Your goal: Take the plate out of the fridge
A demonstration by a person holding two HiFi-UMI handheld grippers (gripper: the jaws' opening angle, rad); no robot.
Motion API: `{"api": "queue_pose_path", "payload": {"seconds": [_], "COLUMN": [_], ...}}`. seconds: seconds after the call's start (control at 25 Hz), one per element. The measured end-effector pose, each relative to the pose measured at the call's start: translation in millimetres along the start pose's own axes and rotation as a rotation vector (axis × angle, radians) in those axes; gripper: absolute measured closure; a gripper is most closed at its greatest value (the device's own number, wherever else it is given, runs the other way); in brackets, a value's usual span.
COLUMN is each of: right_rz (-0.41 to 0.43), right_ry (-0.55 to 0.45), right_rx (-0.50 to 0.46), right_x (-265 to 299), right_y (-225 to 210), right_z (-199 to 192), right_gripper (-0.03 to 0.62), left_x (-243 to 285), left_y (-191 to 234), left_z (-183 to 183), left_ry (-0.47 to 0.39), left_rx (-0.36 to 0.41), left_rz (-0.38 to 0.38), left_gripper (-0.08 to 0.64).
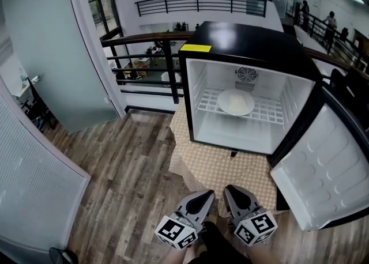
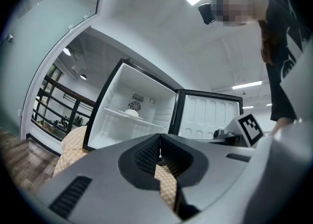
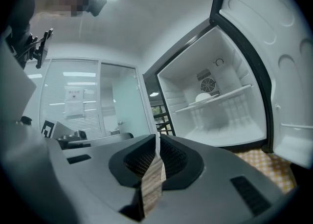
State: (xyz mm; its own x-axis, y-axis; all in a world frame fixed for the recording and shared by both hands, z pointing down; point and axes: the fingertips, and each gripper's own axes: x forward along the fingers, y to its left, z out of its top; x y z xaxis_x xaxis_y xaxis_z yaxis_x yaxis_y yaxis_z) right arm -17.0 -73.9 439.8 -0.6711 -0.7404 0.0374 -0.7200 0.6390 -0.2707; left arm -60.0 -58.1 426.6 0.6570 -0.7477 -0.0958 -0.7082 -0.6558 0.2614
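1. We're at the approach: left claw (image 1: 205, 196) and right claw (image 1: 231, 192), at six o'clock, pinched together, empty.
2. Plate (image 1: 236, 103) on the fridge (image 1: 248, 41) shelf (image 1: 274, 112) at twelve o'clock; next we open and reach in.

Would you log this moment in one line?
black mini fridge: open | round white plate: on wire shelf | left tongs: shut | right tongs: shut

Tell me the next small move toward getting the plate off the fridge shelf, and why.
Probably reach the right tool forward toward the plate, parting its jaws on the way. The fridge door stands open, the plate lies alone on the wire shelf, and this tool and the left tool hang low before the fridge, shut and empty.
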Motion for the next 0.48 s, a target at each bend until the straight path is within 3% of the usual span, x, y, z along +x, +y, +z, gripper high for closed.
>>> {"api": "queue_pose_path", "payload": {"seconds": [0.48], "right_rz": [-0.068], "right_ry": [-0.062], "right_rx": [0.112], "right_x": [66.6], "right_y": [-57.5], "right_z": [33.0], "right_gripper": [0.554], "left_x": [61.9], "left_y": [58.5], "left_z": [16.8], "left_ry": [0.001], "left_rx": [0.009], "left_rz": [-0.018], "left_gripper": [0.551]}}
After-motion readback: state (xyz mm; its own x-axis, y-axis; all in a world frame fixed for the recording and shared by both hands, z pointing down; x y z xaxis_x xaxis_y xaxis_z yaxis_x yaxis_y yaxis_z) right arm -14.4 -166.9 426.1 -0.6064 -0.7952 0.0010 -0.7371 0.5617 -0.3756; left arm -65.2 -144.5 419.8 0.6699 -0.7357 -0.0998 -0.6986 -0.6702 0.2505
